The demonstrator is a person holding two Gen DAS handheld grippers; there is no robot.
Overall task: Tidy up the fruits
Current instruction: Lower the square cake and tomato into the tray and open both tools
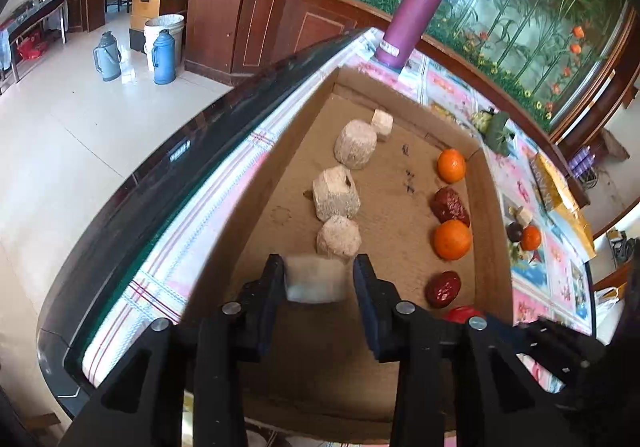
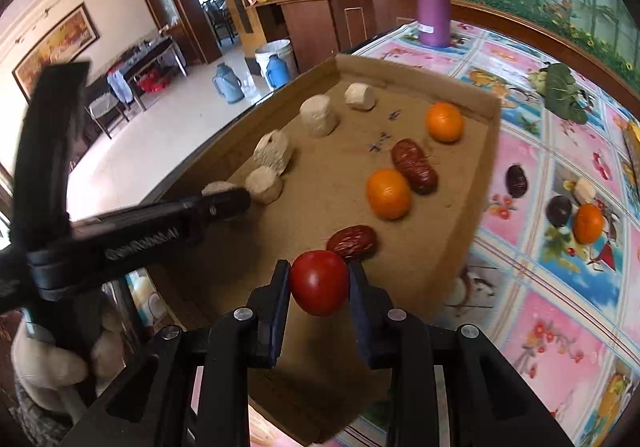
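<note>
Left wrist view first: the left gripper (image 1: 320, 283) hangs over the near end of the cardboard tray (image 1: 400, 87), and a pale chunk (image 1: 316, 279) sits between its fingers. The left pad touches the chunk; a sliver of gap shows on the right side, so the fingers stand parted and no longer pinch it. Ahead of it runs a row of four more pale chunks (image 1: 338, 195) along the tray's left side. Down the right side: an orange (image 1: 451, 165) at the far end, a red date (image 1: 450, 205), a second orange (image 1: 453, 239), another red date (image 1: 442, 288), and just a red edge of the tomato (image 1: 464, 313) peeking beside the right finger. Outside the tray, a purple bottle (image 1: 412, 17) stands upright on the flowered tablecloth (image 1: 560, 259).

Over to the right wrist view: the right gripper (image 2: 320, 283) pinches the red tomato (image 2: 319, 282) squarely, both pads pressed to its sides, right over the near right part of the tray (image 2: 420, 73), just in front of the nearest date (image 2: 353, 242). The left gripper (image 2: 228, 195) reaches in from the left, its tip on the nearest pale chunk (image 2: 218, 188). A gloved hand (image 2: 60, 363) grips its handle. On the tablecloth (image 2: 520, 327) to the right lie a loose orange (image 2: 588, 223), two dark fruits (image 2: 559, 210) and a green leaf (image 2: 564, 91).
</note>
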